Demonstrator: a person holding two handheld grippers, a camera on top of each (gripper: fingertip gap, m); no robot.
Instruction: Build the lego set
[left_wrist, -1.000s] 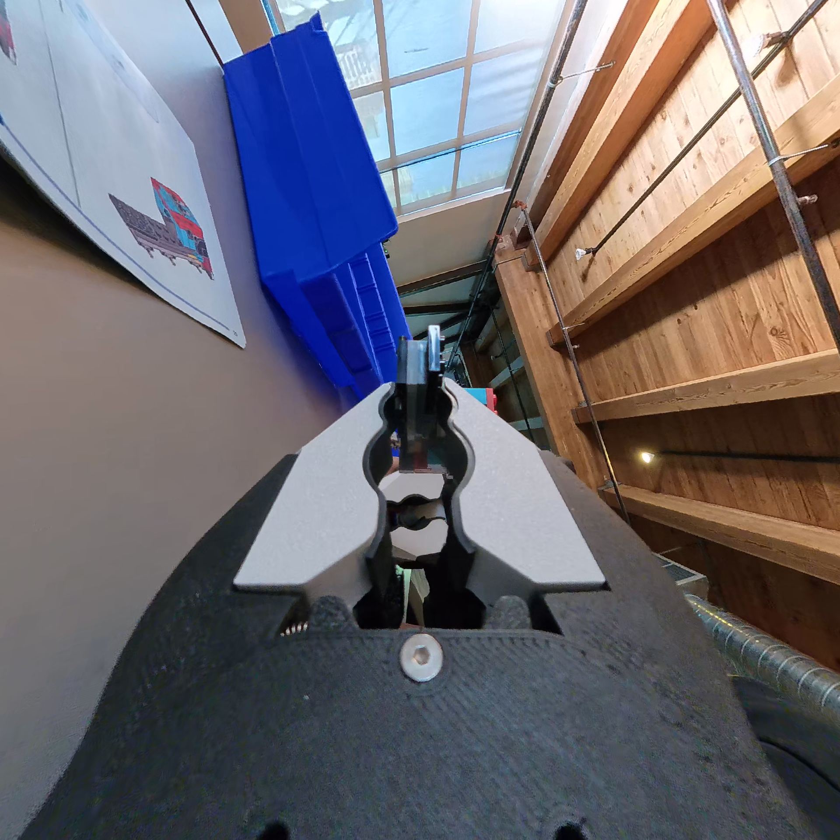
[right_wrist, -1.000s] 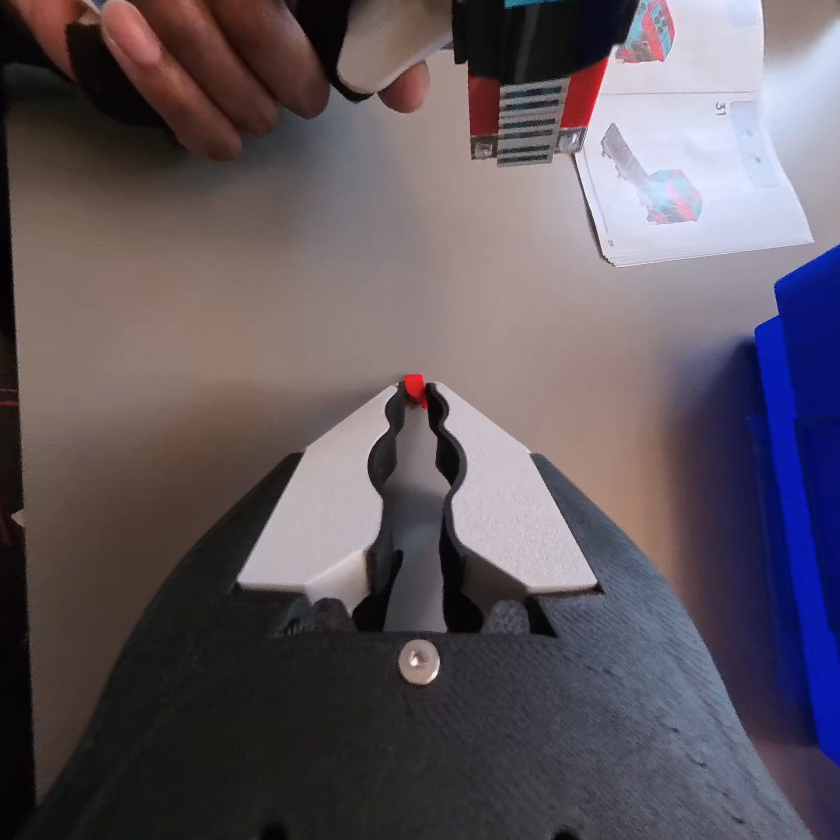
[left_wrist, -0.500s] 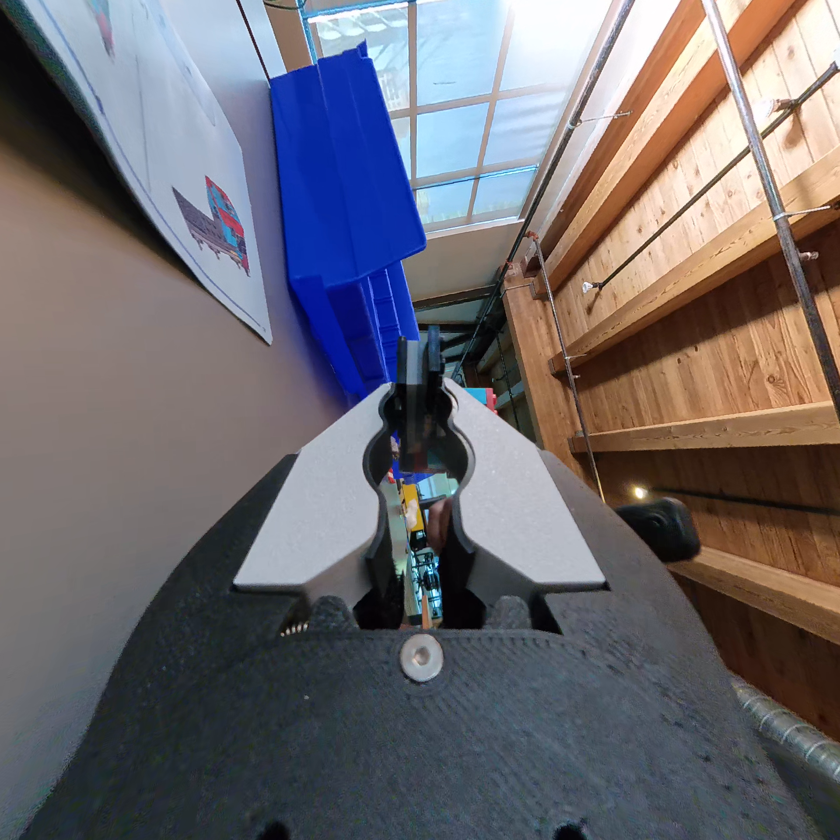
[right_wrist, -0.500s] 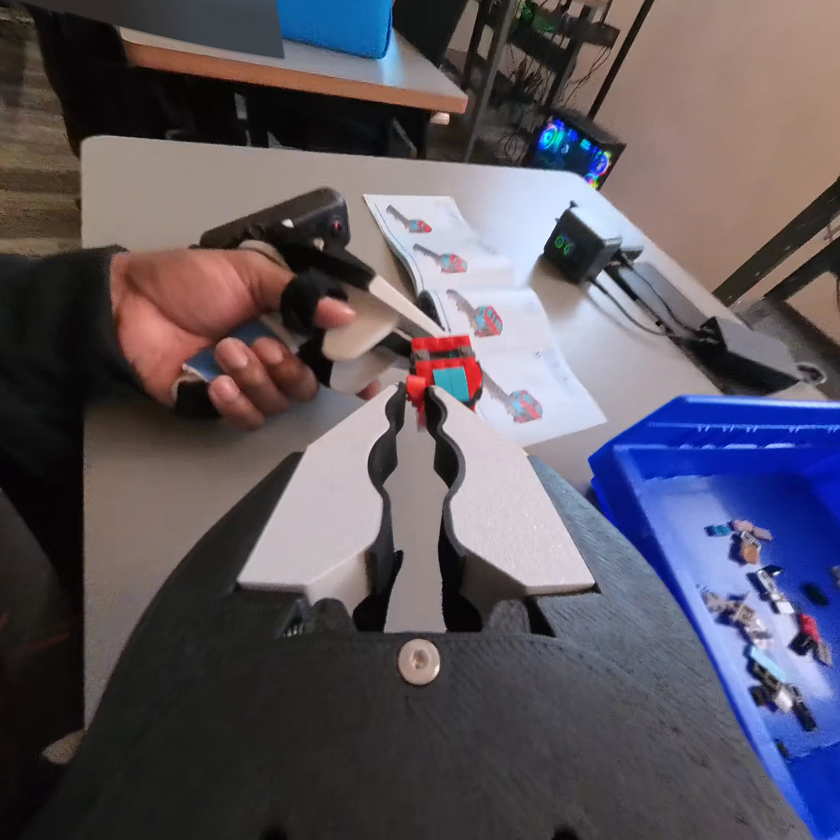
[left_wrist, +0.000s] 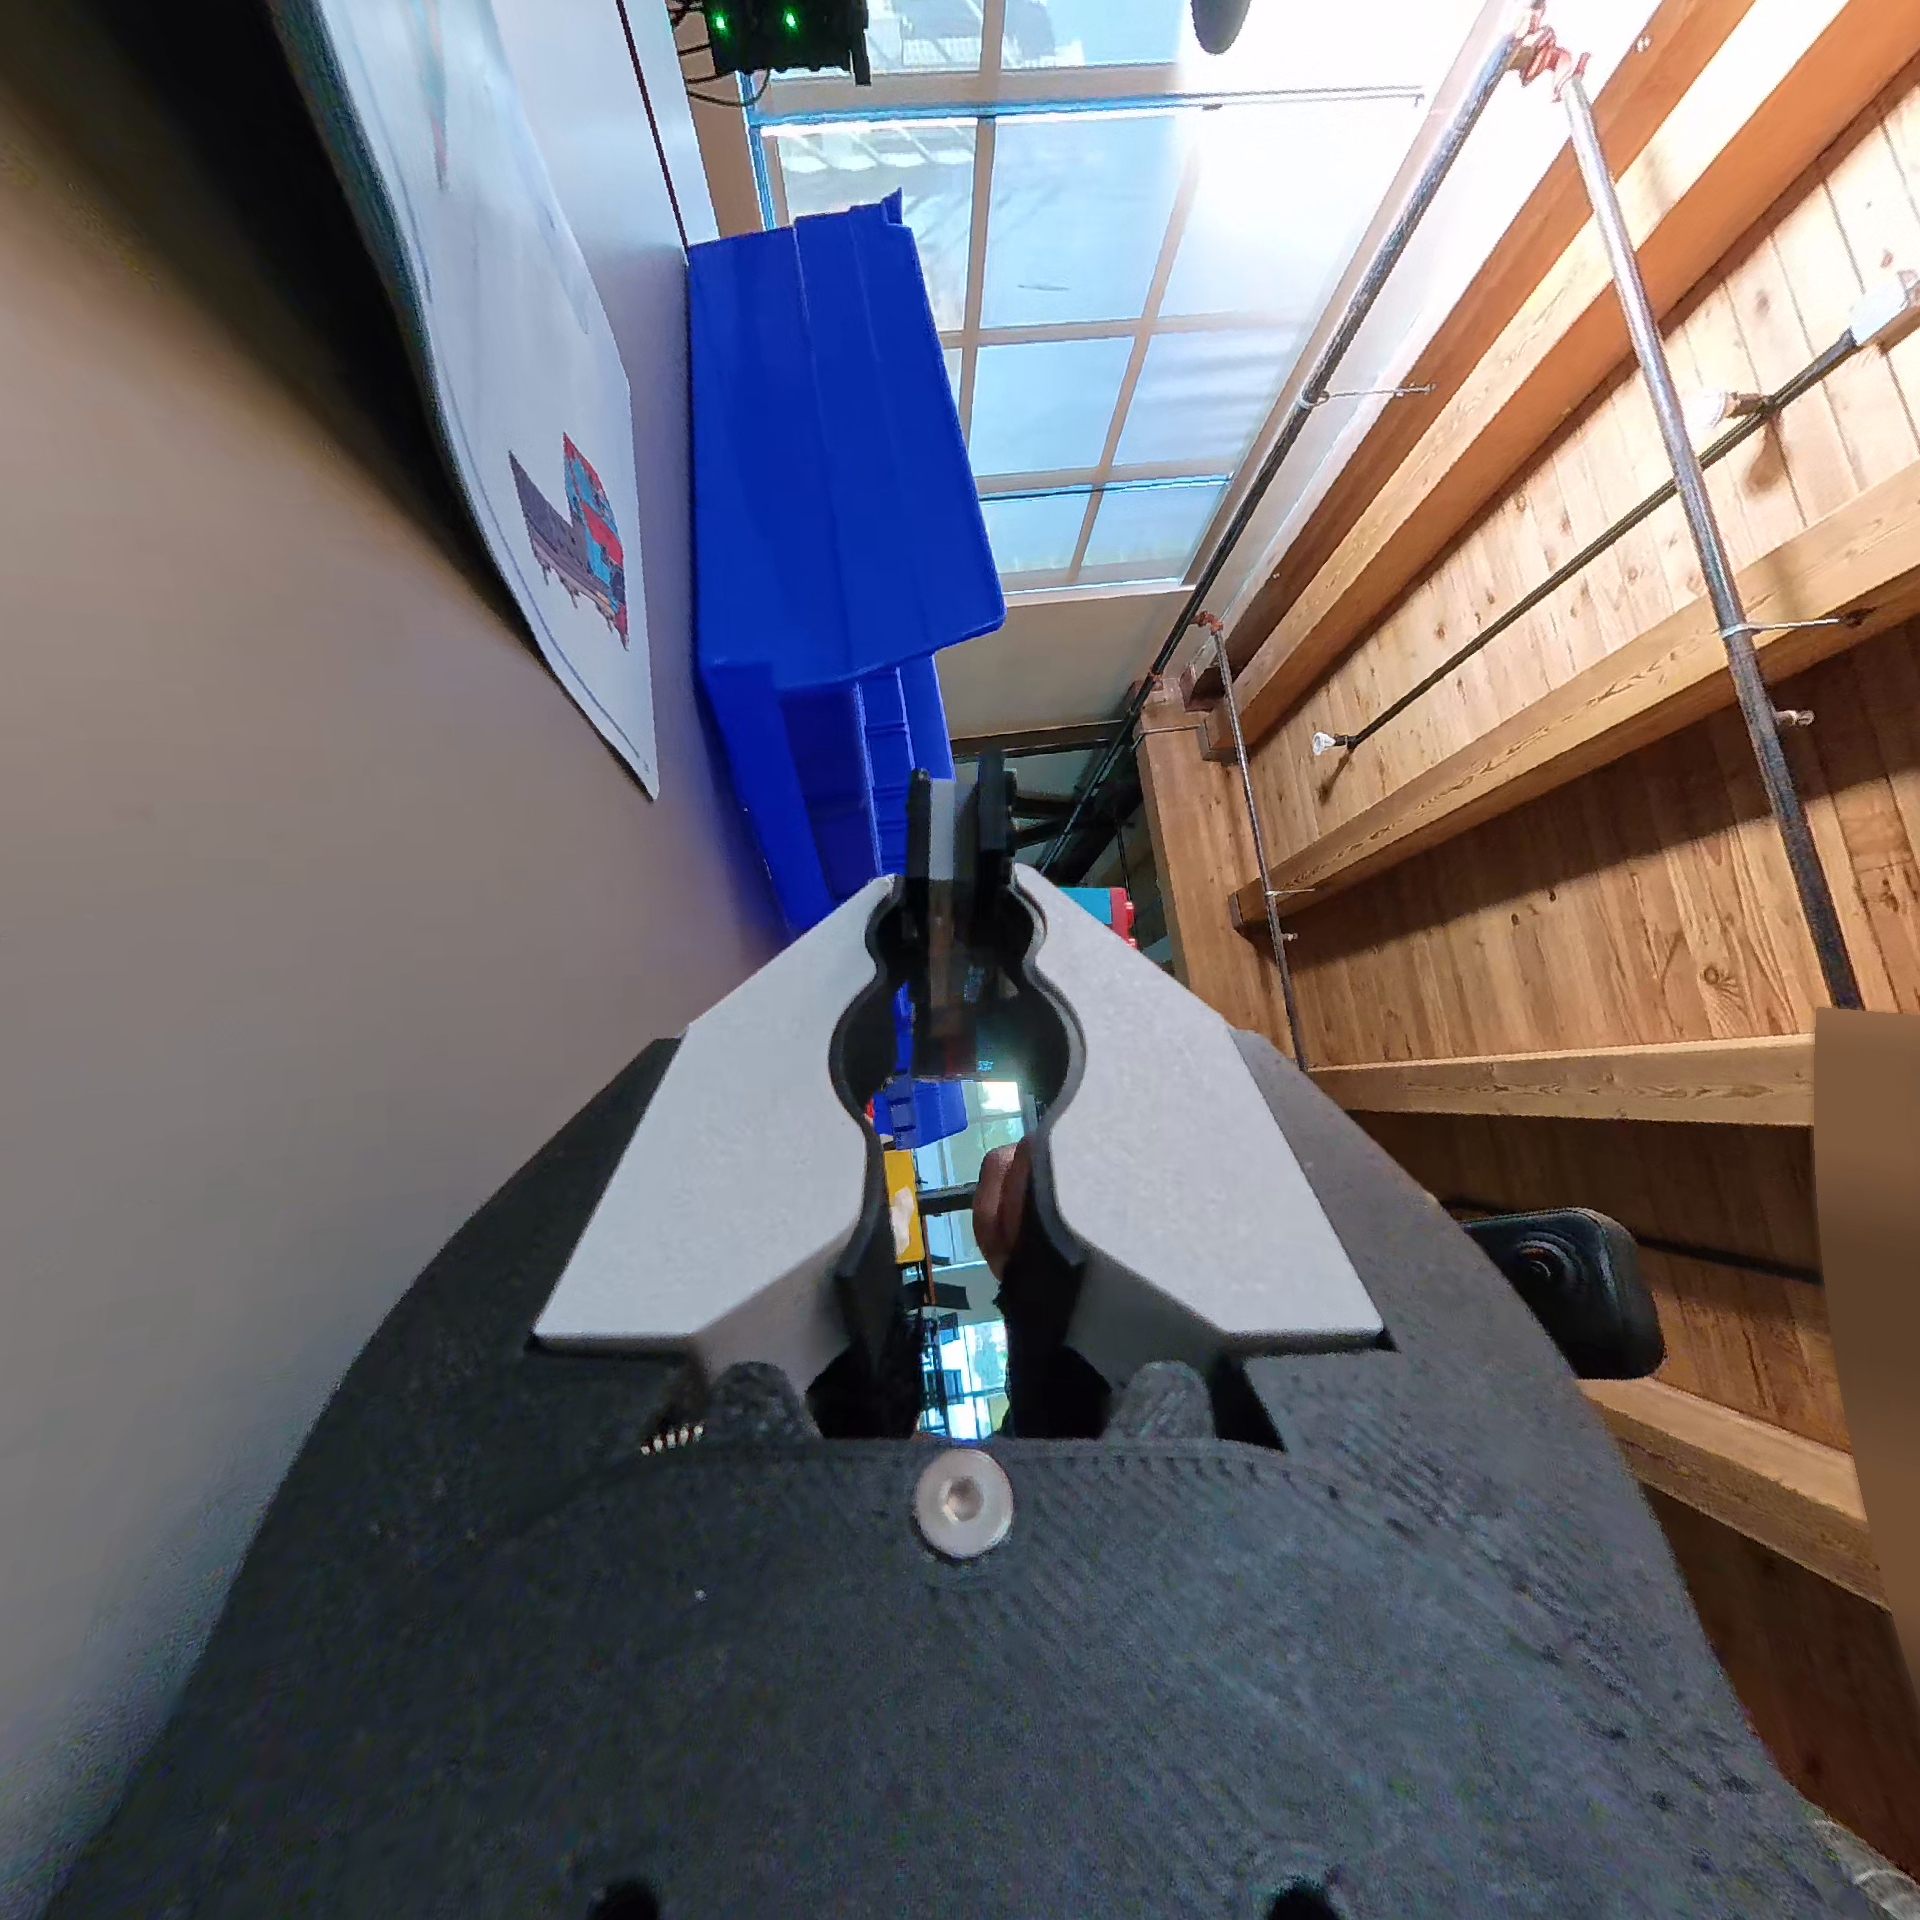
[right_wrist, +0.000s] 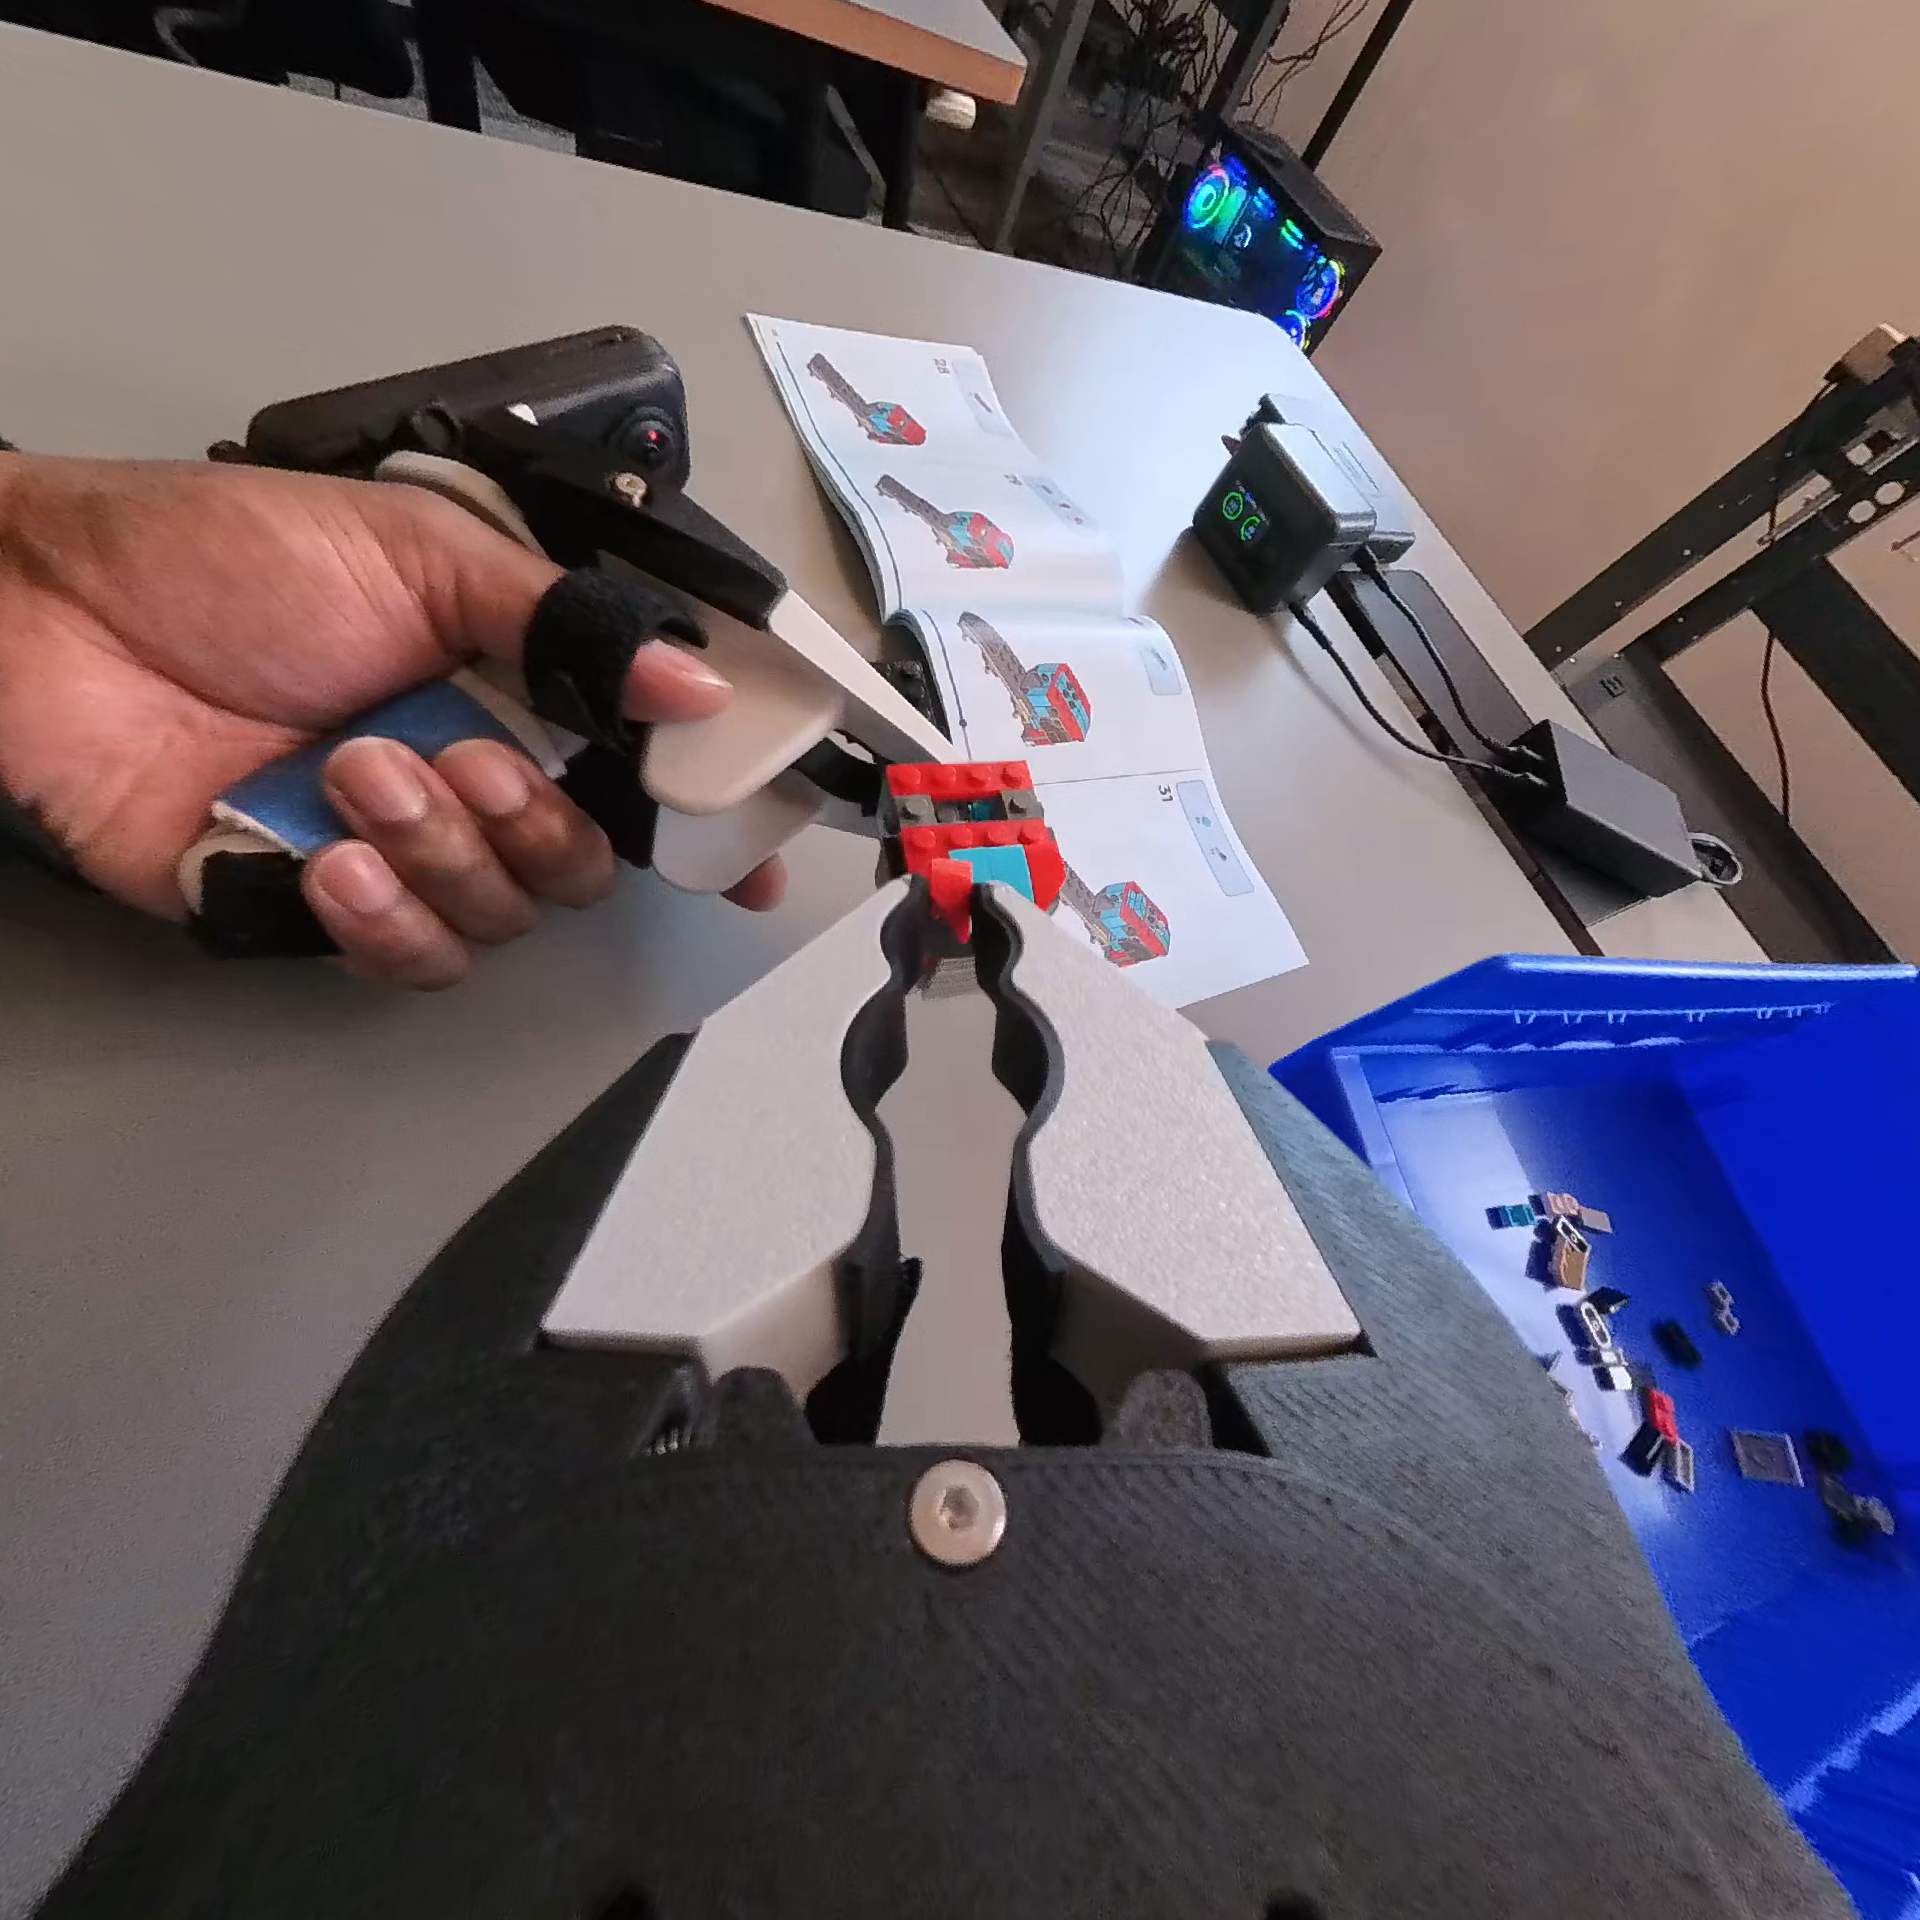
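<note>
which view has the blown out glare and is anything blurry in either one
Left wrist view: the window is blown out at top, and the held lego model sits dark against it. Right wrist view: evenly lit, no glare; the blue bin smears at the frame edge.

Glossy plastic bricks (right_wrist: 966, 821), matt grainy fingers (right_wrist: 748, 1132) (black rubbery lining), smooth grey table (right_wrist: 312, 260), paper booklet (right_wrist: 1049, 665).
</note>
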